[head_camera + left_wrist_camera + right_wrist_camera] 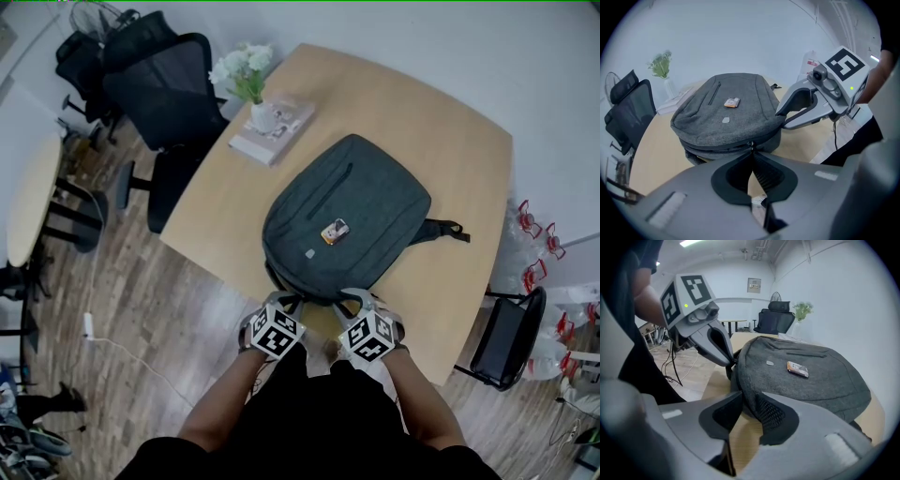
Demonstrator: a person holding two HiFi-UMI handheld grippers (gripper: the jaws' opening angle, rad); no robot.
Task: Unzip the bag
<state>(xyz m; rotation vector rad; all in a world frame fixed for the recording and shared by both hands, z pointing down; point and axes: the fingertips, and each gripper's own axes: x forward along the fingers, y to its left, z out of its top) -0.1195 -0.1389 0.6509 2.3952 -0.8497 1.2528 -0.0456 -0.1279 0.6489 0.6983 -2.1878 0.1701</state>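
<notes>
Resting bag: grey fabric backpack [349, 208] flat on the light wooden tabletop [450, 141], by its near edge.
Left tongs [751, 153]: closed on the small dark zipper pull [750, 146].
Right tongs [747, 402]: narrow, clamping the backpack's near rim.

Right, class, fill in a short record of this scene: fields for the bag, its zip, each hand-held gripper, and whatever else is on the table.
bag: grey backpack, lying flat on the wooden table
zip: closed where it shows; zipper pull at the near edge
left hand-held gripper: shut on the zipper pull
right hand-held gripper: pinching the backpack's near edge
on the bag: small orange-and-silver item
also on table: vase of white flowers standing on a book
</notes>
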